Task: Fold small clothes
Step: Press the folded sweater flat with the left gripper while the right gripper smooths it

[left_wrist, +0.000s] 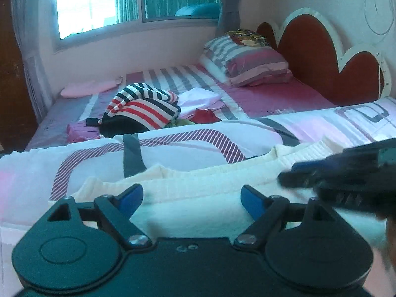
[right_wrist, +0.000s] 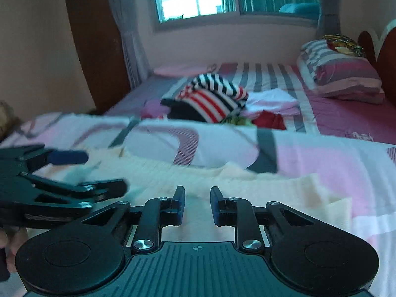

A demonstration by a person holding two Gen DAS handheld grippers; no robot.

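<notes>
A: How far along was the folding?

B: Barely begun, I'd judge. The cream knit garment (left_wrist: 198, 193) lay spread on the bed's near edge, and the pile of clothes (left_wrist: 148, 109) mid-bed waited untouched.

A: And the hand-held grippers?

B: The left hand-held gripper (left_wrist: 191, 196) hovered wide open over the knit; the right hand-held gripper (right_wrist: 197, 204) stood narrowly parted, gripping nothing, though blur hid contact.

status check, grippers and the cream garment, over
Left gripper open wide, right gripper open narrower, both empty. Cream garment spread on quilt beneath both. Unfolded pile behind, not in the way.
</notes>
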